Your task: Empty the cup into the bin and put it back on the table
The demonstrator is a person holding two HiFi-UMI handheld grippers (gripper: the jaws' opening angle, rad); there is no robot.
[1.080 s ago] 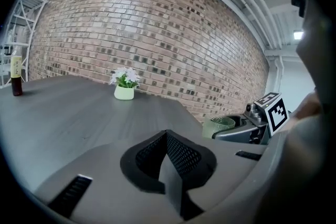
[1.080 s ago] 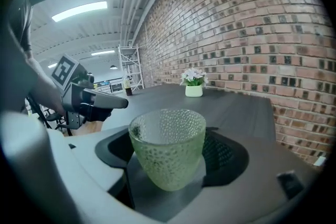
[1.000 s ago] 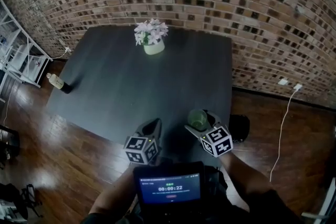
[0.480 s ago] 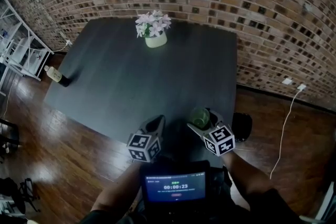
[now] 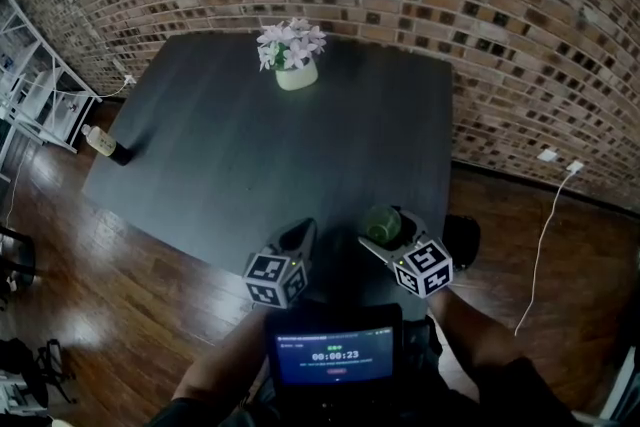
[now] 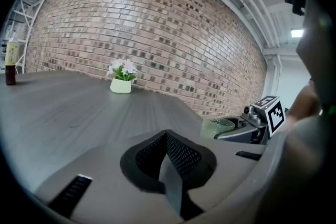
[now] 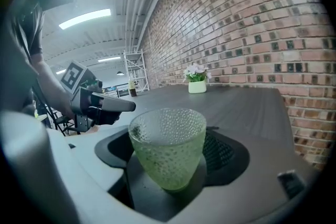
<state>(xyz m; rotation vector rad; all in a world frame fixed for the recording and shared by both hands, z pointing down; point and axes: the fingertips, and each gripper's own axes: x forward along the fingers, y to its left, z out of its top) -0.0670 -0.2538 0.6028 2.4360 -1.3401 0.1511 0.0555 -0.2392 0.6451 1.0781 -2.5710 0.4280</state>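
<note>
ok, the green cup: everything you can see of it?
The green cup looks like pale, translucent green glass with a dimpled surface, a wide rim and sides tapering to a narrower base. It stands upright, and nothing shows inside it. The right gripper has its jaws closed on its sides, at the near right corner of the dark table. Whether its base rests on the table cannot be told.
</note>
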